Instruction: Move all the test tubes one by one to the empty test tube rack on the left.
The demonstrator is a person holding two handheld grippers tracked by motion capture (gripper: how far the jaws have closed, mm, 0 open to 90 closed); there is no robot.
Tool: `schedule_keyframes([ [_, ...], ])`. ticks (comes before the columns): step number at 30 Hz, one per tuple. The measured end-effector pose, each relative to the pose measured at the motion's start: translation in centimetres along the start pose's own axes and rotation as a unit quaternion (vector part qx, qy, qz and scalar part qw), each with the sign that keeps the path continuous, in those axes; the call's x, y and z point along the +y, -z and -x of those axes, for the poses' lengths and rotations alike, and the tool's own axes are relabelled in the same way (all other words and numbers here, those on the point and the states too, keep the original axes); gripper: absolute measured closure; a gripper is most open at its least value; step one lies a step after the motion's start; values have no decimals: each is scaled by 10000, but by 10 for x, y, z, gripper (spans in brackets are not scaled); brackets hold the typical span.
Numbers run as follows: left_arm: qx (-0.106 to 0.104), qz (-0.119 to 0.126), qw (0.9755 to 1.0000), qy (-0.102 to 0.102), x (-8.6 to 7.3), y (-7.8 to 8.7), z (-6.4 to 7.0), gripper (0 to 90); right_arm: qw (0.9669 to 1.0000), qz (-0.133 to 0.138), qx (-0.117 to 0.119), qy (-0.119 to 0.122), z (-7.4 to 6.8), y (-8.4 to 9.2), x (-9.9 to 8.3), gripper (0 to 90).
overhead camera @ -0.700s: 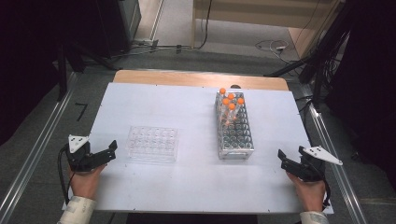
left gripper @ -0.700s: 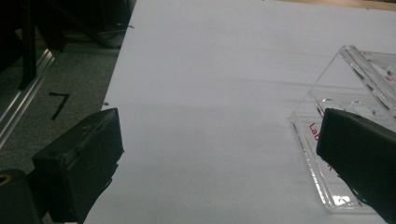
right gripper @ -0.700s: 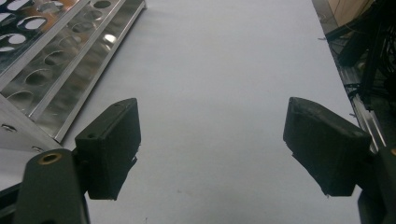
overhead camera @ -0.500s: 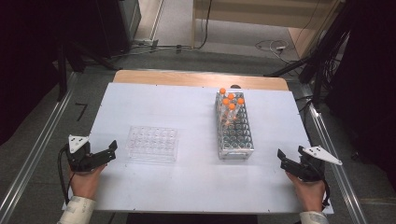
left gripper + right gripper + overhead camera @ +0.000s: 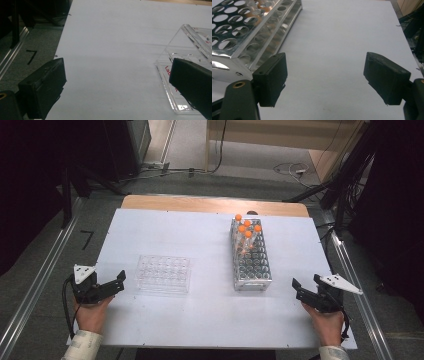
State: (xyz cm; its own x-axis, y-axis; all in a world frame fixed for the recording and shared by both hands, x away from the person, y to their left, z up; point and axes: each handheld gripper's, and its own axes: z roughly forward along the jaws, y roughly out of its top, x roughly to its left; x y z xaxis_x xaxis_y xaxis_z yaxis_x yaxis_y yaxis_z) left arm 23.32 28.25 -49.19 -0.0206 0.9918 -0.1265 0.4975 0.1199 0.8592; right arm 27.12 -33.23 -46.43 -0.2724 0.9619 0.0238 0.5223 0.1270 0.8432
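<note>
- High view: a white table top (image 5: 210, 315) carries a clear plastic well plate (image 5: 164, 274) at the left and a shiny perforated metal tube rack (image 5: 250, 257) at the right, well apart from each other. Several orange-capped clear tubes (image 5: 247, 229) stand upright at the rack's far end; its near holes look empty.
- High view: the left gripper (image 5: 116, 282) rests at the near left edge, just beside the well plate but not touching it. The right gripper (image 5: 298, 290) sits at the near right edge, near the rack's front corner and apart from it. Both sets of jaws stand spread with nothing between them.
- Left gripper view: the two black jaws are wide apart over bare table (image 5: 110, 50); the well plate's corner (image 5: 175, 57) shows behind the right-hand jaw.
- Right gripper view: the jaws gape over bare table (image 5: 332, 50), and the tube rack (image 5: 249, 30) lies off to the left.
- Judgement: this looks like the start, with nothing grasped yet. The likely next move is a reach by the right gripper to the far end of the rack, lining up on one orange cap and closing without knocking its neighbours.
</note>
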Motion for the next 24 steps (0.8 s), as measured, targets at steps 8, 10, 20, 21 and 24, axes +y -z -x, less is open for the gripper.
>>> schedule_keyframes([
  [8, 18, 6, 10000, 2, 0, 0, 0, 13, 10000, 28, 62, 48, -4, -2, 4, 179],
  [10, 11, 13, 10000, -6, 0, 0, 1, 13, 10000, 35, 73, 45, -5, -3, 5, 180],
  [20, 30, 36, 10000, 0, 0, 1, 2, 13, 9998, 39, 184, 36, -7, -9, 13, 184],
  [21, 32, 35, 10000, -6, 0, 1, 2, 13, 9998, 47, 189, 46, -8, -9, 14, 184],
  [24, 51, 17, 10000, -2, -1, 1, 1, 13, 9998, 34, 199, 82, -10, -12, 16, 184],
])
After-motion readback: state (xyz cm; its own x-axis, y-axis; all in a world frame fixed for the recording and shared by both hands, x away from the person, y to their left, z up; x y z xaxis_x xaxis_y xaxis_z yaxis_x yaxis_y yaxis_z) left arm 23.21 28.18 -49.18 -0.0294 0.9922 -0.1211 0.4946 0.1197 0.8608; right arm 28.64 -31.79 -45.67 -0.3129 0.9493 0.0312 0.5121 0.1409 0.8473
